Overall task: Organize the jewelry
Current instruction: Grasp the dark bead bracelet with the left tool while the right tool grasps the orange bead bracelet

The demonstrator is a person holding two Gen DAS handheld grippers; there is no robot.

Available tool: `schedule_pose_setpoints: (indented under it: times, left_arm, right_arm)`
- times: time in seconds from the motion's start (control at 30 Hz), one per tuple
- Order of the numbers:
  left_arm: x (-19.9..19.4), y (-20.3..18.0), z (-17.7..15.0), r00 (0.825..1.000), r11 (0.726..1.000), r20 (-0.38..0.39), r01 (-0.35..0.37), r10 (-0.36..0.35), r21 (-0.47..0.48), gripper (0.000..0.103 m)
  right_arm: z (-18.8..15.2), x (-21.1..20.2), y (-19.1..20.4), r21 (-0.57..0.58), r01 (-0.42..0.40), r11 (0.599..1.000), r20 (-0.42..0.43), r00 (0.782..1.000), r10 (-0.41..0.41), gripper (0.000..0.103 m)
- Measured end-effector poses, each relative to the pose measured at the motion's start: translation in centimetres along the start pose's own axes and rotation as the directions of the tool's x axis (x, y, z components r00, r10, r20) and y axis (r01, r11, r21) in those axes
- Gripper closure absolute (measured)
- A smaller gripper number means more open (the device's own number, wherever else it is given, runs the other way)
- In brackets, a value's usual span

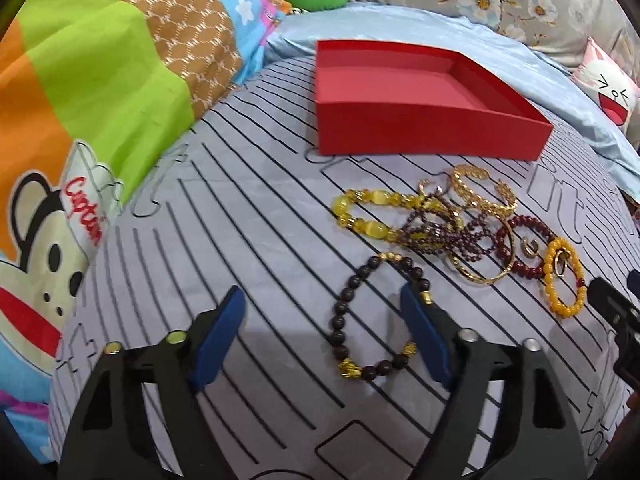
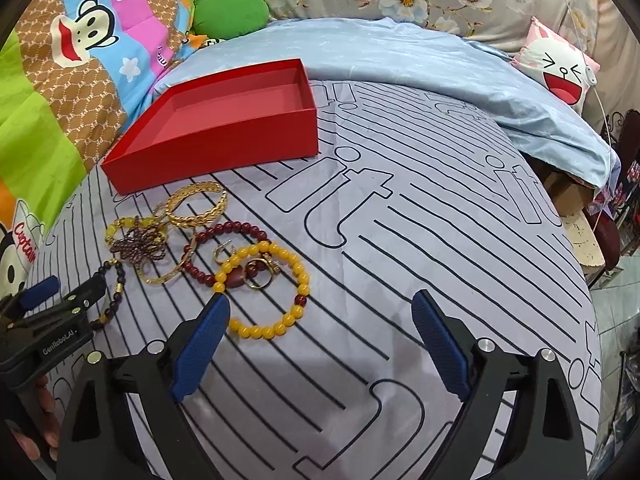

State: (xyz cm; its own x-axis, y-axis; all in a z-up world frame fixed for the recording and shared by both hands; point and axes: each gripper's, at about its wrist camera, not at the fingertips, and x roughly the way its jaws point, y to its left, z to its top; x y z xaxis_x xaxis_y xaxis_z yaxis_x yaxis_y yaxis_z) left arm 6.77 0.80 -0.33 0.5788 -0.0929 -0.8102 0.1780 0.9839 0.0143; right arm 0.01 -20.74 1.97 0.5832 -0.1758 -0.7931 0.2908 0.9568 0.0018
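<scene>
One red box [image 1: 424,136] holds nothing; jewelry [image 1: 460,228] beside it.

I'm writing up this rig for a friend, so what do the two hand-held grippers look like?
Both look alike: the left hand-held gripper and right hand-held gripper have black plastic arms with triangular cut-outs, silver round pins, and textured blue fingers. White GenRobot.AI lettering shows on the left one's side. No cables visible.
</scene>
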Motion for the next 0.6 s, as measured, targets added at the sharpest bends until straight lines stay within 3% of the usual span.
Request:
schedule_pose_setpoints:
  times: [0.4, 0.5, 0.6]
  left_arm:
    - [0.8, -0.8, 0.4, 0.999, 0.999, -0.002, 0.034, -0.034, 0.022, 0.060]
    - [0.8, -1.0, 0.5, 0.999, 0.999, 0.002, 0.041, -0.041, 0.030, 0.071]
    - [0.9, -1.0, 0.8, 0.999, 0.998, 0.001, 0.054, -0.055, 0.031, 0.082]
  right_arm:
    - [0.0, 2.4, 0.1, -0.016, -0.003, 1.000, -0.061, 0.998, 0.002, 0.044]
    - [0.1, 2.5, 0.3, -0.024, 0.000, 1.000, -0.055, 0.998, -0.001, 0.048]
    - [0.2, 2.5, 0.6, -0.029, -0.011, 1.000, -0.055, 0.998, 0.009, 0.058]
